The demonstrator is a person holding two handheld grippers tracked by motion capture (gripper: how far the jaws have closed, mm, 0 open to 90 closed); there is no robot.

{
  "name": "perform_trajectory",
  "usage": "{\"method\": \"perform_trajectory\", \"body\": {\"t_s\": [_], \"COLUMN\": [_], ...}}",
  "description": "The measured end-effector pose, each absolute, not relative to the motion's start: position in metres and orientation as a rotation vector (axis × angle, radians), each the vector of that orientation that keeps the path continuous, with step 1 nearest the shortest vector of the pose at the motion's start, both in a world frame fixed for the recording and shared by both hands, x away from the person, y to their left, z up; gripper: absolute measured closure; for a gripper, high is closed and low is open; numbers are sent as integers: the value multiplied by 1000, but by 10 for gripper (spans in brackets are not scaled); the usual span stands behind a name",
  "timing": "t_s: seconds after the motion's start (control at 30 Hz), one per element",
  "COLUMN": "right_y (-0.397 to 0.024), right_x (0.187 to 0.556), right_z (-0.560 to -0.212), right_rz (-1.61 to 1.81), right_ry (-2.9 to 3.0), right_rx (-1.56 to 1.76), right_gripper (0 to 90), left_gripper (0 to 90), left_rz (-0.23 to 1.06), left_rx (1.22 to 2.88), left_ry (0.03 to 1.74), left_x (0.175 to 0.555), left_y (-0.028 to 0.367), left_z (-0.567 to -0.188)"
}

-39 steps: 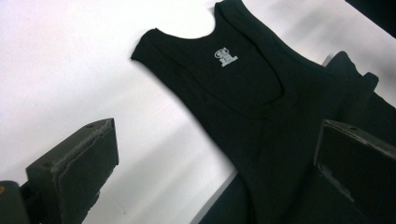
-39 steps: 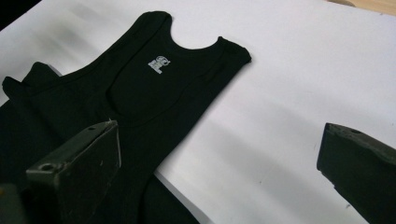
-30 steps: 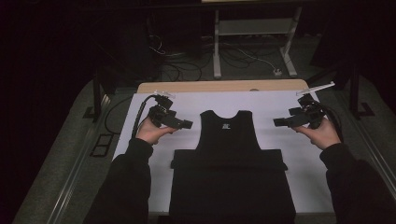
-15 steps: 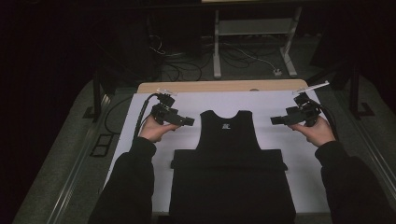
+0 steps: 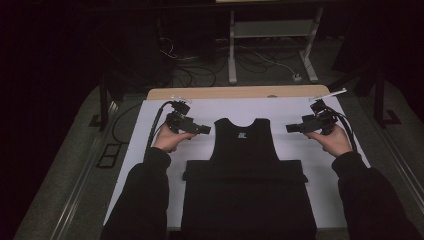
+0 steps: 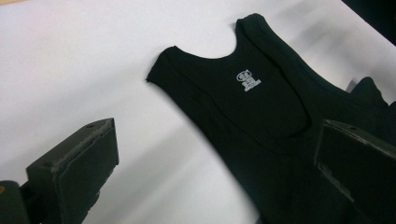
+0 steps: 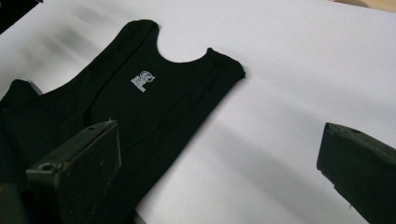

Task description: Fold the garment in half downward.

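Tank top (image 5: 244,150), black, is lying flat along the middle of the white bench (image 5: 150,120), its bottom part folded up into a wide band toward the near edge. Left hand-held gripper (image 5: 200,129) and right hand-held gripper (image 5: 292,128) are hovering beside the shoulder straps, jaws standing apart, gripping nothing. Pinching just one layer could be dragging the fold crooked, I judge.

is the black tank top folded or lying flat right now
Partly folded. The tank top has its lower part turned up into a wide band across the middle; the shoulder straps lie flat on the white sheet.
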State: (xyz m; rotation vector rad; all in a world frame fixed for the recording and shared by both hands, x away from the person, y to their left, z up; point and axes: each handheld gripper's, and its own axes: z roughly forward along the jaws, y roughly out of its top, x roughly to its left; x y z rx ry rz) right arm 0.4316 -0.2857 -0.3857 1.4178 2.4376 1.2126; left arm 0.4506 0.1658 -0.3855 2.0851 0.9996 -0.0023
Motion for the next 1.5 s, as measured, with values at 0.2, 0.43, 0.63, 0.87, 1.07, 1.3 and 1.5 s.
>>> {"method": "perform_trajectory", "body": {"t_s": [0.2,0.43,0.63,0.87,1.07,1.3,1.5], "right_y": [-278,-271,-265,-253,-245,-240,-234], "right_x": [434,437,439,441,442,442,441], "right_z": [-393,-401,-407,-418,-425,-431,-434], "right_rz": [1204,1199,1214,1190,1187,1173,1163], "right_ry": [2464,2482,2484,2502,2511,2519,2542], "right_rx": [1402,1409,1415,1407,1404,1413,1392], "right_gripper": [0,0,0,0,0,0,27], "left_gripper": [0,0,0,0,0,0,0], "left_rz": [-18,-19,-35,-30,-46,-84,-92], "left_rx": [2086,2096,2092,2123,2126,2135,2147], "left_ry": [1000,998,998,993,991,987,991], "left_x": [453,454,454,454,455,457,458], "left_y": [158,153,147,140,135,131,127], "left_z": [-394,-400,-406,-413,-419,-428,-433]}}
